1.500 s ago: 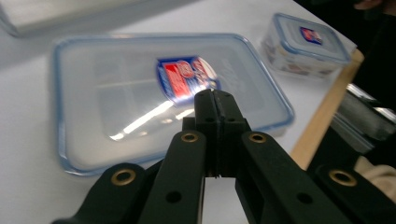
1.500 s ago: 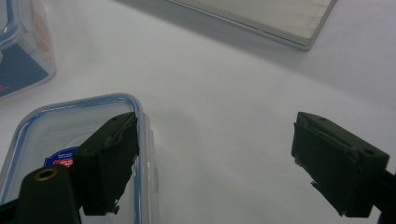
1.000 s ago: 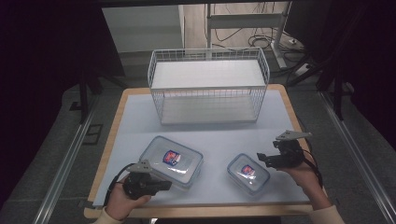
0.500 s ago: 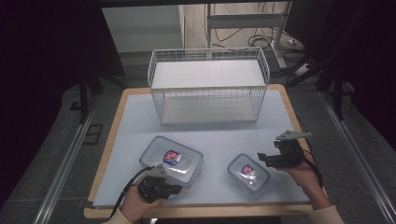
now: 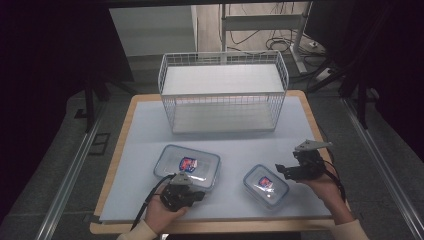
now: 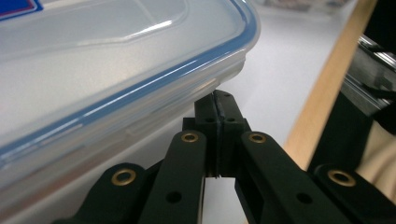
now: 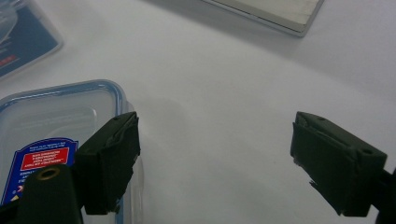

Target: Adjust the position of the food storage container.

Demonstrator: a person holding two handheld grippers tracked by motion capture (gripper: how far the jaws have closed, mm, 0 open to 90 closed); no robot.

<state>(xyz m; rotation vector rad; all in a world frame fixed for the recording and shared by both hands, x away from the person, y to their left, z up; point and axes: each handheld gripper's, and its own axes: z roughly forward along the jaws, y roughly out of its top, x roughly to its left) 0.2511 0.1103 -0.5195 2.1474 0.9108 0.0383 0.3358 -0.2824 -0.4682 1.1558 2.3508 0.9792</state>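
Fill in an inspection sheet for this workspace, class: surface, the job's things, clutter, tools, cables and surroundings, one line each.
Surface: pale sheet on a wood-edged table, flat and dry.
Job's things: large lidded container near the front left; small lidded container to its right; both have blue-rimmed lids on and lie apart.
Wire basket: white, at the back, nothing seen inside.
Clutter: nothing seen.
Tools: left tool shut, tips at the near edge of the large lidded container, under the lid's rim; right tool open, beside the small lidded container, holding nothing.
Cables: black cable trails from the left tool over the table's front edge.
Surroundings: dark room, grey floor, loose wires behind the table.
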